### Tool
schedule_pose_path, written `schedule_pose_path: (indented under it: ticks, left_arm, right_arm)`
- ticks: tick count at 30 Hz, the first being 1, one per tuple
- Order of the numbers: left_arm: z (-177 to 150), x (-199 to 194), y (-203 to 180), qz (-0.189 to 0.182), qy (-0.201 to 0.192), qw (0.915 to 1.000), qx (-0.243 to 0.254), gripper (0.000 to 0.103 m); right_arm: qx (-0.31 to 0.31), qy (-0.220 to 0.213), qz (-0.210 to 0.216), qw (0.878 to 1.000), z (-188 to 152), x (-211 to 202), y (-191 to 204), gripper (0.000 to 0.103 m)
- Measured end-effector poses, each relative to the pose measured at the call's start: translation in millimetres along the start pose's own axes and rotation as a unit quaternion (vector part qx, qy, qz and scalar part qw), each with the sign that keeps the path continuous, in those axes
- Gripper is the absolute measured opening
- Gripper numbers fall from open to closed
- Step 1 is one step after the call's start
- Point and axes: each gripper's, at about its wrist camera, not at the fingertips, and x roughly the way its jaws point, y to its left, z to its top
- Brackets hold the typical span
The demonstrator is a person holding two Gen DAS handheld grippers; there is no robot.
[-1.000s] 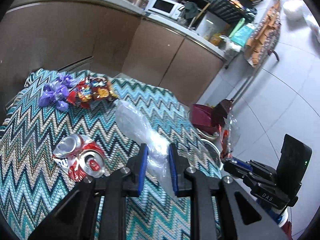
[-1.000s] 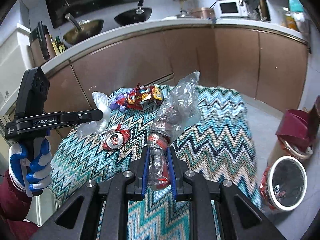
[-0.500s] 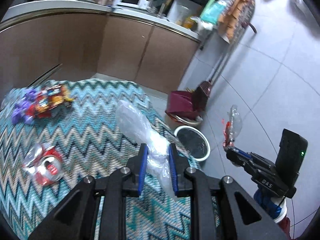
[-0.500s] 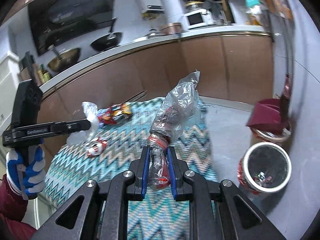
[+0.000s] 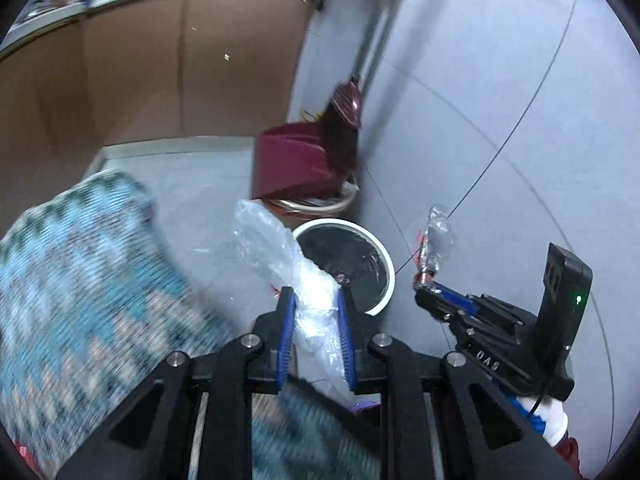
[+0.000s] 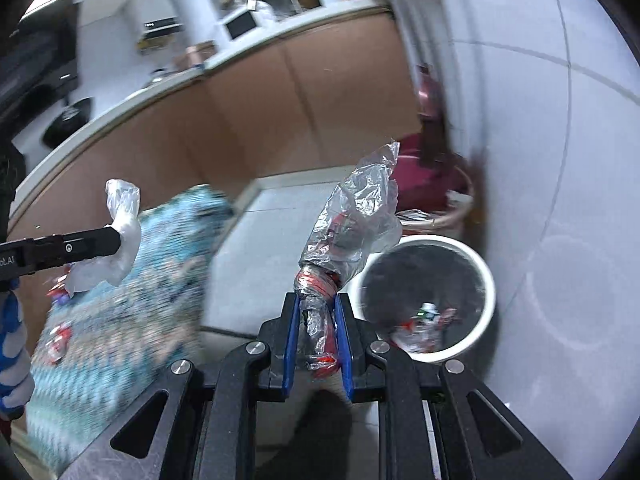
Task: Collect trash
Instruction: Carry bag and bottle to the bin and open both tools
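Above white bin (image 6: 486, 280), crumpled clear wrapper (image 6: 352, 224) (red-banded)

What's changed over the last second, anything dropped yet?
Nothing dropped. Both hands have swung away from the zigzag tablecloth toward the white-rimmed bin on the floor, which now sits just beyond both tongs. The left tongs stay clamped on the clear plastic bag; the right tongs stay clamped on the crumpled red-labelled wrapper.
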Motion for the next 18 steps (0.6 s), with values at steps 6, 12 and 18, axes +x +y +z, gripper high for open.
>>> schedule_pose_path:
  ticks: [6,12,18]
  left_arm:
    - [44.5,103.1,-17.6,-0.016,0.047,0.9987,0.010,0.021]
    - [69.0,174.8,-18.1,-0.027,0.075,0.9968,-0.001,0.022]
    - [73.2,216.4,-13.0,-0.033,0.095,0.9948,-0.018,0.031]
  right_arm:
    - [0.025,0.031,-0.032,0.999,15.1,59.6,-54.0,0.019]
    - [0.033,0.056,-0.049,0.997,25.2,105.4,-85.9,0.019]
    - [0.040,0.072,-0.066,0.994,26.5,127.2,-107.1,0.043]
